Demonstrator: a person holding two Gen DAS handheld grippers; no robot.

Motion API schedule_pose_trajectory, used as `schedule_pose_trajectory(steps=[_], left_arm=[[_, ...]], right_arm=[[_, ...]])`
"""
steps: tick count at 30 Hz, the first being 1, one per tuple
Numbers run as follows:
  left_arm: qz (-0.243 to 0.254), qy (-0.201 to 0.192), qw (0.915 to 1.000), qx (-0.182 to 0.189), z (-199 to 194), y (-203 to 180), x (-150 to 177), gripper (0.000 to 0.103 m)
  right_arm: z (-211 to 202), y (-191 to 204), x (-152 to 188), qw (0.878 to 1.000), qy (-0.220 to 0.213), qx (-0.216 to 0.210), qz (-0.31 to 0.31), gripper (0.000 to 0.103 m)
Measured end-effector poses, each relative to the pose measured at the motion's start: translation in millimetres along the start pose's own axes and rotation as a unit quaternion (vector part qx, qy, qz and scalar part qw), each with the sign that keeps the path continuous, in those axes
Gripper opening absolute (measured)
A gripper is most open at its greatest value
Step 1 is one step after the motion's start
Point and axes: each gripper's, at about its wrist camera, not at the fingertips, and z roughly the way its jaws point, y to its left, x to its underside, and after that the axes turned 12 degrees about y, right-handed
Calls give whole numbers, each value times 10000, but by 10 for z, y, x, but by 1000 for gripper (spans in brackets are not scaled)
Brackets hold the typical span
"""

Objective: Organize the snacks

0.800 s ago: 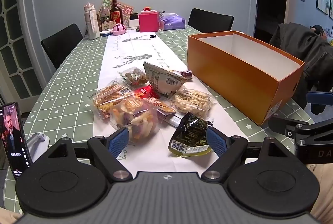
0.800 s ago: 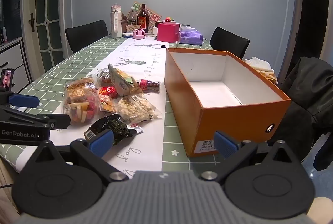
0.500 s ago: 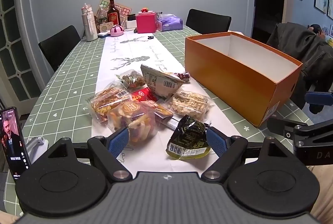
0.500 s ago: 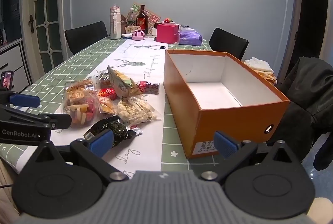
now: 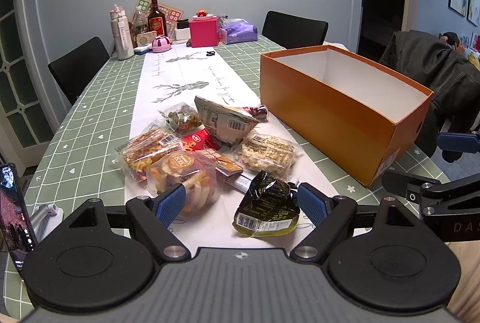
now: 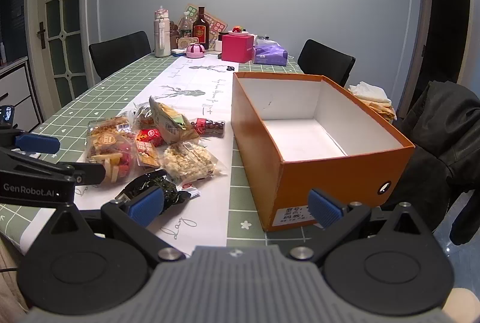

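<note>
Green checked tablecloth [image 5: 90, 119] with a white deer-print runner [image 5: 186, 74] fills mid frame; grey wall behind, black chairs at the far end. My left gripper [image 5: 241, 201] sits low at bottom centre, blue pads spread wide, nothing between them; the dark green snack packet [image 5: 267, 207] lies on the runner just ahead, close to the right pad. Snack pile [image 5: 207, 143] is centre frame: clear packs of mixed crackers, a puffed-grain bar pack, a red sachet, a tilted grey pouch. Orange box [image 6: 324, 173], open-topped, white inside, no snacks in it, stands right of the pile. My right gripper [image 6: 237, 204] at bottom centre of its view, pads also wide apart and holding nothing, facing the box's near left corner. Bottles, pink box [image 6: 238, 48], purple tissue pack at upper centre.
</note>
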Motion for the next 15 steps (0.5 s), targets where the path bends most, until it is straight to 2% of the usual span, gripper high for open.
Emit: schedule_pose_trajectory(steps=[15], left_arm=[[53, 123, 9999, 69, 86, -20, -64, 99]], right_arm=[[104, -59, -23, 9999, 104, 13, 138, 100]])
